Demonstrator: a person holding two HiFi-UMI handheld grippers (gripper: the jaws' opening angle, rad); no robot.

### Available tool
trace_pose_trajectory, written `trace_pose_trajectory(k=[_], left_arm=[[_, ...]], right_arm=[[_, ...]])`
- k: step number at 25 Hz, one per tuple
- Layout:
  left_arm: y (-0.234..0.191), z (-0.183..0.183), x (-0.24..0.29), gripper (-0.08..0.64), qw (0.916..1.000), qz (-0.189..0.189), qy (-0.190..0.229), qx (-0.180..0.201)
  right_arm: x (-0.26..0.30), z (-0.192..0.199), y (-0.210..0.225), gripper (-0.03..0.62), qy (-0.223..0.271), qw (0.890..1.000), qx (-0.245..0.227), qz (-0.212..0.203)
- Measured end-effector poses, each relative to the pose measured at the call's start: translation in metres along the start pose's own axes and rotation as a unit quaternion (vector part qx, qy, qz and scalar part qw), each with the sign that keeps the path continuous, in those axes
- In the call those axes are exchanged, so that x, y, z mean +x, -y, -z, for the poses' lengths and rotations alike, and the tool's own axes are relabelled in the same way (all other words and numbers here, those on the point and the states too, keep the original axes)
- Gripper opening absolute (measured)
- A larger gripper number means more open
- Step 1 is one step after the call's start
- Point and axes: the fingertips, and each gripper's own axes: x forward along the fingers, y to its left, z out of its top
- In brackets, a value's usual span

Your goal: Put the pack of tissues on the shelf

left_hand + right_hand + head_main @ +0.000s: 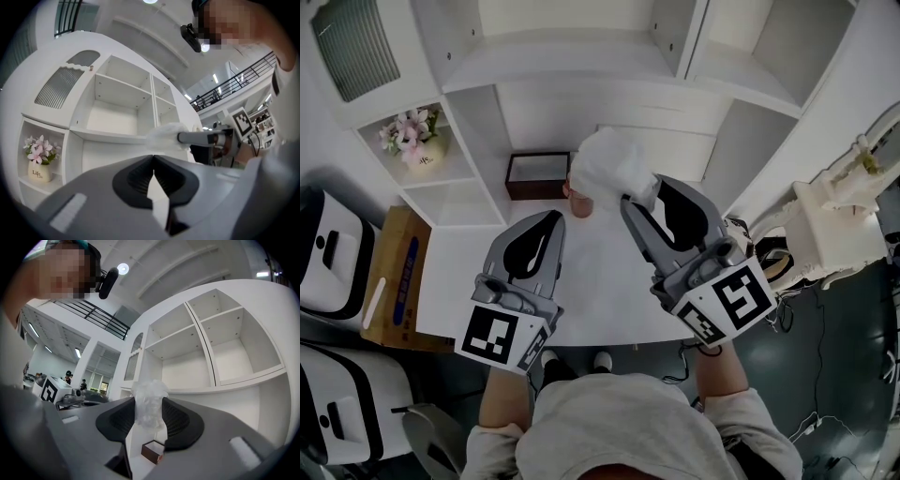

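The person wears a light grey short-sleeved shirt [628, 427] and white shoes [602, 360], and the left gripper [551, 221] and right gripper [642, 194] are grey shells with black ribbed pads [528, 255] lining the jaws, each bearing a cube [502, 336] of black-and-white square markers.

Tissue pack [609, 169] crinkly clear plastic; shelf [562, 70] smooth matt white.

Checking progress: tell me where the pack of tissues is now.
Head view, near centre: the pack of tissues is clamped in the right claw, just right of the brown box.
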Motion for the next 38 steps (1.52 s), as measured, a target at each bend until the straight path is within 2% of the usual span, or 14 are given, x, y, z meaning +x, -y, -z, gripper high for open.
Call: trace_pose_trajectory(k=[11,23,38], left_arm=[[-0.029,-0.006,0.014,0.000,0.9985,0.054,0.005,-0.006],[-0.054,-0.003,0.025,0.000,0.9948,0.102,0.007,-0.006],[-0.075,0.002,0.034,0.000,0.9926,0.121,0.005,-0.011]], right_arm=[[0.030,-0.028,0.018,0.166,0.013,0.998,-0.022,0.065],[0.061,-0.065,0.055,0.166,0.028,0.989,-0.050,0.133],[0.093,-0.063,0.092,0.166,0.006,0.982,-0.057,0.182]])
